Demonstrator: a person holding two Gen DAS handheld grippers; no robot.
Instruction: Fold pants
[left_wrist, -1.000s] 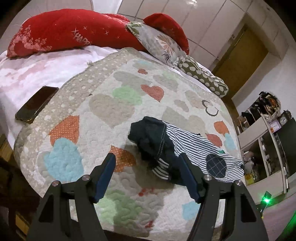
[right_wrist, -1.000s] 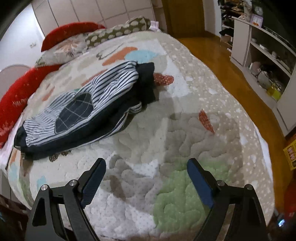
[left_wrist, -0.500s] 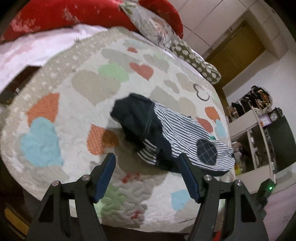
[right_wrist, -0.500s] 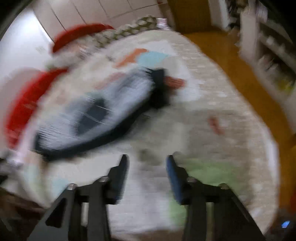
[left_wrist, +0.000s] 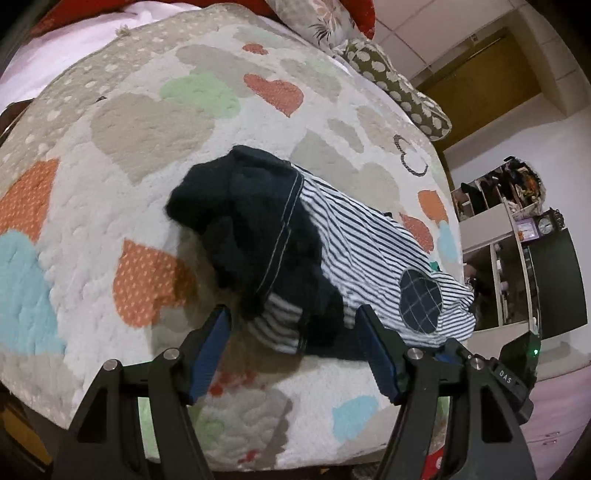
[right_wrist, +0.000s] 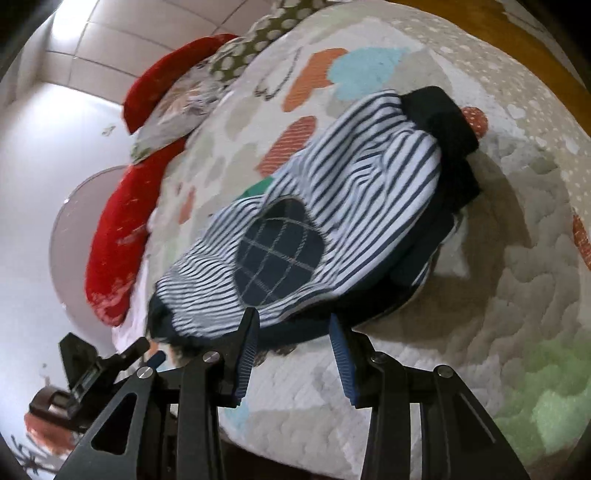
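Lying bunched near front edge of heart-patterned quilted bedspread (left_wrist: 147, 122): navy-and-white striped cotton pants (left_wrist: 354, 236), folding barely begun. Left gripper (left_wrist: 293, 325) wide open, empty; right gripper (right_wrist: 293, 325) part-open, empty, both at fabric edge.

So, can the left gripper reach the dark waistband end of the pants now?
Probably yes. The left gripper is open, its fingers on either side of the pants edge, and nothing lies between them on the quilt.
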